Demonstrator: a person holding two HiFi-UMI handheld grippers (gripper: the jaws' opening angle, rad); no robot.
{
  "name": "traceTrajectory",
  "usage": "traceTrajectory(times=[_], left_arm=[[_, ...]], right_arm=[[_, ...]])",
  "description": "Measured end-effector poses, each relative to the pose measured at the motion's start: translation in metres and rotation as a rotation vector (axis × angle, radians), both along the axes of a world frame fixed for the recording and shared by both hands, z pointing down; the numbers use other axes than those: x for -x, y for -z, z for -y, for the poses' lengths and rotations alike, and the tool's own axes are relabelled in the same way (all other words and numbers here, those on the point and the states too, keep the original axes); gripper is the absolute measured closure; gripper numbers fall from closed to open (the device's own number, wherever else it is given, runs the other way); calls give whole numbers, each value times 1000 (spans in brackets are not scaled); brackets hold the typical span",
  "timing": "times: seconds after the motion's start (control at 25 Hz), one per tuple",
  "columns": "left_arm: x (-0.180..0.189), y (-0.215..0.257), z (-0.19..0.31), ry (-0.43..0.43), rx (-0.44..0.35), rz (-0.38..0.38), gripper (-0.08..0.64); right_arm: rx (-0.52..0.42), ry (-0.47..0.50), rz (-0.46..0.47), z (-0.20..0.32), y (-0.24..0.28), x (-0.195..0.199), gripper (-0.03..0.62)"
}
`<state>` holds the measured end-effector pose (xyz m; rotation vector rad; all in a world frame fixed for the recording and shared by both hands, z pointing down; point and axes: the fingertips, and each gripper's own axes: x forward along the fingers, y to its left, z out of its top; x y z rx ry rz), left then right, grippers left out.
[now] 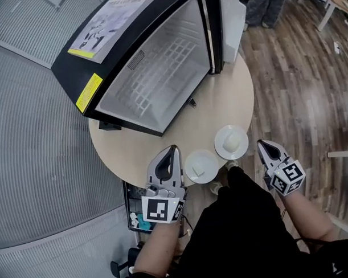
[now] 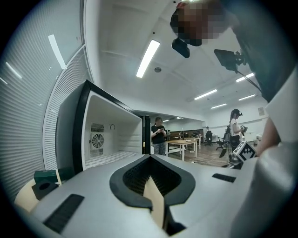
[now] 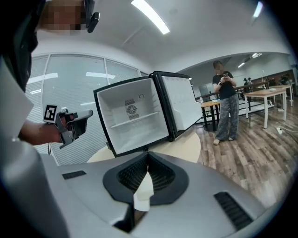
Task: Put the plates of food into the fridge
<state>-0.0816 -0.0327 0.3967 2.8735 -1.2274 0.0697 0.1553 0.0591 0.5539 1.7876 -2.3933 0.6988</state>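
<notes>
Your black garment (image 1: 234, 230) sits closest, filling the bottom of the head view between your two forearms.

Your left tool (image 1: 173, 148): jaws together, nothing between them. It is held over the near edge of the surface (image 1: 134, 148), its tip just left of the nearer plate (image 1: 201, 165) and apart from it.

Your right tool (image 1: 261, 144): jaws together, empty. It hangs off the right edge of the surface, over the wood floor (image 1: 297, 80), to the right of the farther plate (image 1: 231, 141) and clear of it.

Nearer plate: white, round, carrying a pale flat slab (image 1: 198, 172). It rests on the surface by the near edge.

Farther plate: white, round, carrying a pale rounded lump (image 1: 233, 141). It rests on the surface just beside the nearer plate, on the side toward your right tool.

Fridge (image 1: 181, 32): small, black-framed, standing on the same round, pale surface beyond both plates. Its door (image 1: 229, 19) stands wide open. The white interior shows a wire shelf (image 1: 160, 67) and a fan grille (image 3: 132, 109) at the back. Both plates lie outside it.

Background, right gripper view: a person (image 3: 226, 100) stands on the wood floor, looking at something held in both hands, with tables (image 3: 267, 95) behind.
</notes>
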Motion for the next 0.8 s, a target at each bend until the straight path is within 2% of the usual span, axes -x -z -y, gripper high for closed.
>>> traceTrajectory(times=[0.28, 0.44, 0.56, 0.64, 0.8], left_arm=[[-18, -29, 11, -46, 24, 45, 558], [-30, -42, 9, -74, 43, 63, 558], [-36, -52, 7, -89, 69, 70, 558], [-37, -57, 7, -89, 93, 65, 558], [-36, -62, 15, -85, 95, 84, 558]], right_arm=[[5, -25, 56, 8, -36, -12, 598], [47, -25, 66, 10, -62, -9, 592], [94, -26, 114, 10, -85, -4, 479], [129, -40, 145, 10, -100, -4, 456], [184, -82, 184, 11, -131, -7, 449]])
